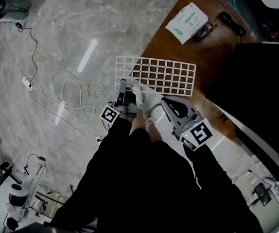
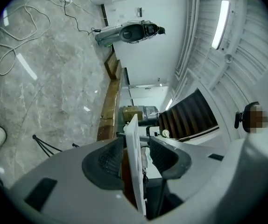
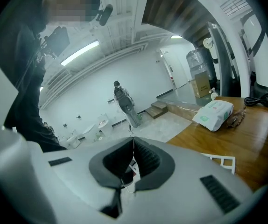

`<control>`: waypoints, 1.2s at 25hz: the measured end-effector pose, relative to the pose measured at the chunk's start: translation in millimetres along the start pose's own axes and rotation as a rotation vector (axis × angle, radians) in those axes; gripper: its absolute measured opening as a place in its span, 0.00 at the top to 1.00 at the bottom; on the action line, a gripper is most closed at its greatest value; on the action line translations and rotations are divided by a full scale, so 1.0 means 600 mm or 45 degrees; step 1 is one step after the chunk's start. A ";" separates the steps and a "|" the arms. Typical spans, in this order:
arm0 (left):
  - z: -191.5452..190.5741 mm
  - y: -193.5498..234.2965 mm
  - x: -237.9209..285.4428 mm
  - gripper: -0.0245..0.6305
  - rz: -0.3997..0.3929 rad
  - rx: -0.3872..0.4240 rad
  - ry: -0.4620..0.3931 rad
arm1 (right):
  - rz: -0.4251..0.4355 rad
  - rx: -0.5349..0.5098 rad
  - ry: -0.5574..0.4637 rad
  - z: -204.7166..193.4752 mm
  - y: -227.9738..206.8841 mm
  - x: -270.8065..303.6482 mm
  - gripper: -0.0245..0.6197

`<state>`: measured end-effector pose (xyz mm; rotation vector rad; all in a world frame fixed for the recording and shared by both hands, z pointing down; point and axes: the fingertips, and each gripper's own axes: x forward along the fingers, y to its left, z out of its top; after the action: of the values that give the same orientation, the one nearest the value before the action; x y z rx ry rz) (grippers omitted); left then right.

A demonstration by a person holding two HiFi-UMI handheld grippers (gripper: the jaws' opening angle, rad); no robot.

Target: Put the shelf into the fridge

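The white grid shelf (image 1: 159, 75) hangs level over the edge of the wooden table (image 1: 173, 42), its left part above the floor. My left gripper (image 1: 124, 85) is at the shelf's near left corner. In the left gripper view the shelf (image 2: 133, 148) runs edge-on between the jaws of the left gripper (image 2: 136, 155). Those jaws stand wide, with a gap on the right side, so they do not clamp it. My right gripper (image 1: 142, 92) is at the near edge beside the left one. Its jaws (image 3: 133, 155) are shut, with only a thin white sliver in the seam. A shelf corner (image 3: 220, 161) shows to their right.
A white tissue pack (image 1: 187, 22) and a dark cable lie on the table's far part. A big black box-shaped body (image 1: 256, 89) stands at the right. Loose white cables (image 1: 76, 89) trail over the grey marble floor to the left. The person's dark-clothed legs fill the lower middle.
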<state>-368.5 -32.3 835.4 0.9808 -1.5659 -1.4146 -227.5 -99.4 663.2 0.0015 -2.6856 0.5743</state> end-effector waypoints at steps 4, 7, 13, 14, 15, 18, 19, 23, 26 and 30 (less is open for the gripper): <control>0.009 0.007 0.015 0.69 0.002 0.001 -0.013 | -0.019 0.008 0.008 -0.002 -0.002 -0.002 0.95; 0.007 0.006 0.021 0.84 0.003 0.006 -0.019 | -0.036 0.011 0.012 -0.001 -0.006 -0.004 0.95; 0.009 -0.011 0.015 0.91 -0.040 -0.076 -0.031 | -0.061 0.011 0.012 0.003 -0.004 -0.018 0.95; 0.008 -0.015 0.013 0.91 -0.045 -0.085 -0.030 | -0.064 0.012 0.013 0.003 -0.004 -0.022 0.95; 0.008 -0.020 0.010 0.91 -0.049 -0.095 -0.031 | -0.068 0.015 0.014 0.002 -0.004 -0.026 0.95; 0.009 -0.041 0.006 0.91 -0.073 -0.134 -0.045 | -0.076 0.022 0.016 0.001 -0.005 -0.043 0.95; 0.009 -0.051 0.005 0.91 -0.086 -0.144 -0.048 | -0.077 0.021 0.016 0.001 -0.004 -0.050 0.95; 0.008 -0.096 -0.007 0.91 -0.127 -0.154 -0.054 | -0.093 0.010 0.001 0.006 0.001 -0.086 0.95; 0.013 -0.127 -0.020 0.90 -0.149 -0.149 -0.070 | -0.109 0.031 -0.023 0.008 0.003 -0.116 0.95; 0.027 -0.177 -0.049 0.90 -0.173 -0.167 -0.120 | -0.120 0.140 -0.071 -0.002 0.010 -0.161 0.95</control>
<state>-368.6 -7.4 726.9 0.9692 -1.4753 -1.6570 -138.6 -101.1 625.6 0.1754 -2.6869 0.7010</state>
